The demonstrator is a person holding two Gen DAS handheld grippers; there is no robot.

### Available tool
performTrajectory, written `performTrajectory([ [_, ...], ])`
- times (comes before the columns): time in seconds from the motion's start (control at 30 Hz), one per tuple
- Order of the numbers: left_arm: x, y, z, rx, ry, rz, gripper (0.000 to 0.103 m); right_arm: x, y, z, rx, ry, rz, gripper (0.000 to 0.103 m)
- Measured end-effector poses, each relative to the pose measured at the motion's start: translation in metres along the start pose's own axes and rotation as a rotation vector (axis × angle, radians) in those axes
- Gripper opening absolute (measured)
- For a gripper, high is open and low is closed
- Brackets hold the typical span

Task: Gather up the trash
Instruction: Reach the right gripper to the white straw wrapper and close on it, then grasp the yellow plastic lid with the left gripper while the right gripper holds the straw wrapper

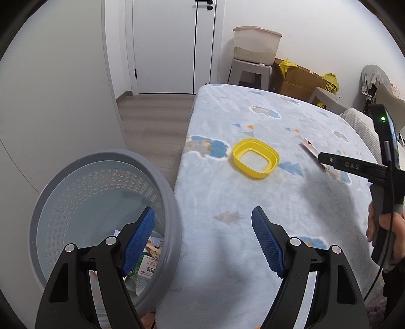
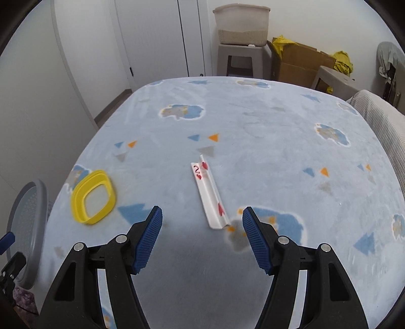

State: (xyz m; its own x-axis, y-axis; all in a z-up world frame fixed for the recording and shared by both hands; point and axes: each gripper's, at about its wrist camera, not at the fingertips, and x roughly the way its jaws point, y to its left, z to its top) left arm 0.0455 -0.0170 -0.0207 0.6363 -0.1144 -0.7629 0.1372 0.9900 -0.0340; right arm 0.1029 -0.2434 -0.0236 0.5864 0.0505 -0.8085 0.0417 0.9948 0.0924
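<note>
A folded playing card [image 2: 208, 196] with red hearts lies on the blue patterned blanket [image 2: 253, 121]; it also shows in the left wrist view [image 1: 314, 153]. A yellow plastic rim [image 2: 93, 197] lies to its left, also in the left wrist view [image 1: 255, 158]. My right gripper [image 2: 202, 220] is open and empty, just short of the card's near end. My left gripper [image 1: 203, 225] is open and empty, straddling the edge between the grey trash basket [image 1: 63, 182] and the table. The basket holds cartons and paper [image 1: 149, 263].
The basket's rim [image 2: 27, 202] shows at the left of the right wrist view. Behind the table stand a stool with a storage box [image 2: 241, 22], a cardboard box [image 2: 301, 63] and a chair with clothes [image 2: 389, 60]. A closed door [image 1: 164, 45] is at the back.
</note>
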Motion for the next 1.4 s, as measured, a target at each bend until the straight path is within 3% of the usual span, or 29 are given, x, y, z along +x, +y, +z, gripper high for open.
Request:
performTrajectory([
  [0.13, 0.008, -0.003, 0.000, 0.006, 0.022, -0.002, 0.075, 0.017, -0.003, 0.008, -0.002, 0.018, -0.003, 0.064],
  [0.43, 0.023, -0.011, 0.001, 0.023, 0.053, 0.019, 0.075, 0.044, 0.000, 0.015, -0.037, 0.047, -0.045, 0.052],
  [0.53, 0.027, -0.014, 0.001, 0.024, 0.058, 0.030, 0.075, 0.044, 0.001, 0.016, -0.050, 0.041, -0.051, 0.038],
  [0.6, 0.030, -0.016, 0.001, 0.023, 0.064, 0.033, 0.075, 0.043, -0.002, 0.016, -0.044, 0.046, -0.038, 0.019],
  [0.63, 0.032, -0.017, 0.002, 0.021, 0.068, 0.029, 0.075, 0.041, -0.004, 0.016, -0.037, 0.048, -0.026, 0.018],
  [1.07, 0.051, -0.058, 0.029, 0.045, 0.078, 0.013, 0.075, 0.012, -0.011, 0.023, 0.030, 0.007, 0.087, 0.015],
  [1.4, 0.099, -0.078, 0.052, 0.025, 0.189, -0.036, 0.075, -0.007, -0.018, 0.030, 0.060, -0.025, 0.133, 0.015],
])
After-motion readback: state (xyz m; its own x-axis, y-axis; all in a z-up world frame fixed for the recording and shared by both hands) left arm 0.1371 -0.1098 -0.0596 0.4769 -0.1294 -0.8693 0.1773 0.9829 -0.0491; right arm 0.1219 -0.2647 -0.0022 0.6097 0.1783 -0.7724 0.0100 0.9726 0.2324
